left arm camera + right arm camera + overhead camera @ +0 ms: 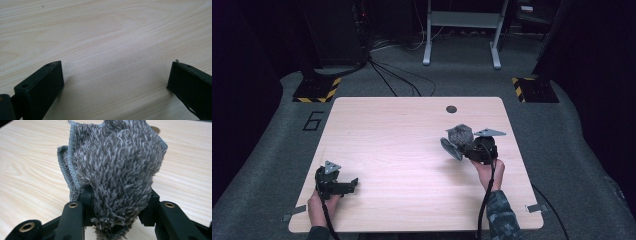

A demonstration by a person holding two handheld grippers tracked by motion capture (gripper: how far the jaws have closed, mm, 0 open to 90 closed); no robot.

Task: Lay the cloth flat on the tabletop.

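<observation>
My right gripper (117, 220) was clamped on a bunched grey cloth (117, 167), held over the table's (402, 125) right side. The cloth looked soft, light and floppy; I judged a hemmed edge the surer grip. My left gripper (115, 82) gaped empty, near the front-left edge, with bare wood between.

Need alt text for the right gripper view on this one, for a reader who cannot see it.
A bunched grey shaggy cloth is clamped in the right gripper, its two black fingers pressing it from either side. The cloth rises above the pale wooden table, and a stitched hem shows along its left edge.
</observation>
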